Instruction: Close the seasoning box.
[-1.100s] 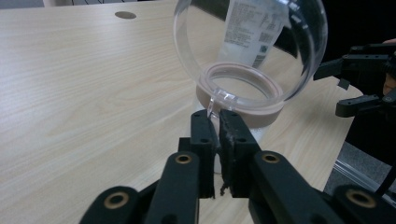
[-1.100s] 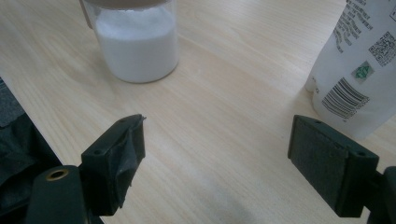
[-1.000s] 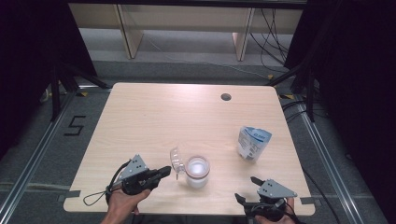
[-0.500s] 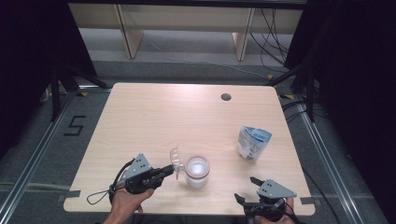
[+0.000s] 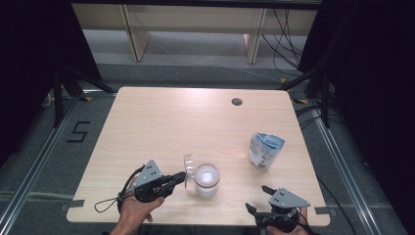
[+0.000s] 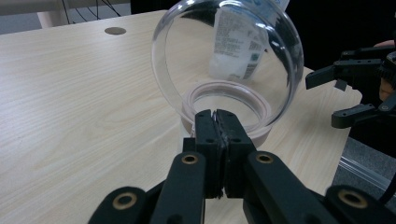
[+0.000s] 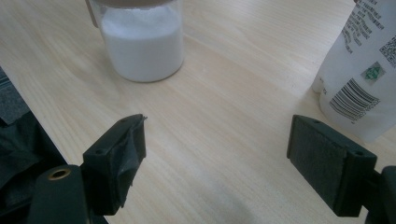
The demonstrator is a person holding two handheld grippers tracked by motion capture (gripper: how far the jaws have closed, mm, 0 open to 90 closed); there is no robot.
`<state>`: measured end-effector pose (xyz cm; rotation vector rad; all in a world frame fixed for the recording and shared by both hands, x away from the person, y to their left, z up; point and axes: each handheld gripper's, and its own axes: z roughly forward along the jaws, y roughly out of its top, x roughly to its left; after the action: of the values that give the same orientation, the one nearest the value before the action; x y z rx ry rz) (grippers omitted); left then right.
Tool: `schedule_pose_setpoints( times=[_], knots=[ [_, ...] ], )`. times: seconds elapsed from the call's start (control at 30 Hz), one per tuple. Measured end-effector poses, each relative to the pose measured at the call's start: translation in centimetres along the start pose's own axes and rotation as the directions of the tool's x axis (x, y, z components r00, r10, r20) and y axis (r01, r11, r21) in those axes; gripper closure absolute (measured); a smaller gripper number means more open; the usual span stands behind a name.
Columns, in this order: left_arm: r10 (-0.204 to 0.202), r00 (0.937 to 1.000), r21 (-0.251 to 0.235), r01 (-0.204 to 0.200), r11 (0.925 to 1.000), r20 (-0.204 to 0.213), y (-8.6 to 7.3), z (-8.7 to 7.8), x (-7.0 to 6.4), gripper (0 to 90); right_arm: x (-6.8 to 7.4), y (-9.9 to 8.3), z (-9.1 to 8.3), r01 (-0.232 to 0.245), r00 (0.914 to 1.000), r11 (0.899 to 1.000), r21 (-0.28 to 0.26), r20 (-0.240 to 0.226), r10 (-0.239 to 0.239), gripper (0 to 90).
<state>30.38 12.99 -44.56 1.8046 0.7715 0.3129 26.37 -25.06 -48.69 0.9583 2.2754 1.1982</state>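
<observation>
room: dark studio, shelving along the top of the high view, light wood table (image 5: 161,122) mid frame, cable hole (image 5: 237,102) upper right of the tabletop.
left gripper: (image 5: 182,178) lower left of centre in the high view; jaws pressed together on the rim of the clear lid (image 6: 229,70), which I hold upright on edge.
lid position: in the left gripper view it stands directly over the near rim of the jar mouth; I can't tell whether it touches.
change: over the last second my left gripper pushed a little rightward, taking the lid from just left of the jar to right against it. I read that as the closing step being lined up, not done.
jar: (image 5: 207,179) lower centre of the high view, open-topped, white powder inside (image 7: 142,44).
right gripper: (image 5: 258,198) bottom right of the high view, jaws spread wide, holding nothing, unmoved since a second ago.
pouch: white printed pouch (image 5: 265,150) right of centre, upright, well apart from the jar, near my right gripper.
next, my guess: tip the lid flat onto the mouth; it may sit skewed if lowered tilted.
</observation>
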Motion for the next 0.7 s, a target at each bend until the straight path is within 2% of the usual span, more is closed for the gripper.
schedule_pose_setpoints(
  times=[0.03,0.13,0.17,0.2,0.3,0.33,0.37,0.43,0.6,0.67,0.7],
  knots=[
    [-0.01,0.9999,-0.003,0.01,0.9999,0.003,0.0,0.1,0.0,87.1,0.0,0.0,0.0,-0.001,1.0,1.0,0.001,0.001,0.001,20.4],
    [0.003,1.0,0.001,-0.003,1.0,0.004,0.0,0.2,0.0,86.9,0.1,0.0,0.0,0.002,1.0,1.0,0.002,-0.002,-0.002,20.7],
    [-0.008,1.0,0.001,0.008,1.0,0.001,0.0,0.3,-0.1,86.8,0.0,0.0,0.1,0.016,0.9998,1.0,-0.007,0.012,-0.016,20.7],
    [0.005,0.9999,-0.001,-0.005,1.0,0.009,0.0,0.3,0.0,86.8,0.1,0.0,0.1,0.005,1.0,1.0,0.001,-0.002,-0.005,20.7],
    [0.003,0.9999,-0.005,-0.003,1.0,0.014,0.0,0.5,0.0,86.7,0.1,0.0,0.1,0.002,1.0,1.0,0.005,-0.004,-0.002,20.7],
    [0.001,1.0,0.005,-0.001,1.0,0.004,0.1,0.4,-0.1,86.7,0.2,0.0,0.1,0.005,1.0,1.0,0.004,0.008,-0.005,20.7],
    [0.011,0.9999,0.004,-0.011,0.9999,0.012,0.1,0.5,-0.1,86.6,0.2,0.0,0.1,0.002,1.0,1.0,0.005,0.002,-0.002,20.7],
    [0.005,0.9999,0.0,-0.005,1.0,0.015,0.0,0.6,-0.1,86.6,0.2,0.0,0.1,0.0,1.0,1.0,0.008,-0.006,0.0,20.7],
    [0.008,0.9998,0.008,-0.008,0.9999,0.017,0.1,0.9,-0.4,86.5,0.2,0.0,0.2,0.001,1.0,1.0,0.006,0.0,-0.001,20.7],
    [0.017,0.9995,0.011,-0.018,0.9998,0.026,0.2,1.0,-0.4,86.3,0.4,0.0,0.1,-0.015,0.9999,1.0,0.011,0.003,0.015,20.7],
    [0.013,0.9996,0.011,-0.013,0.9998,0.024,0.2,1.1,-0.5,86.0,0.3,0.0,0.1,-0.005,1.0,1.0,0.005,0.008,0.005,20.8]
  ],
)
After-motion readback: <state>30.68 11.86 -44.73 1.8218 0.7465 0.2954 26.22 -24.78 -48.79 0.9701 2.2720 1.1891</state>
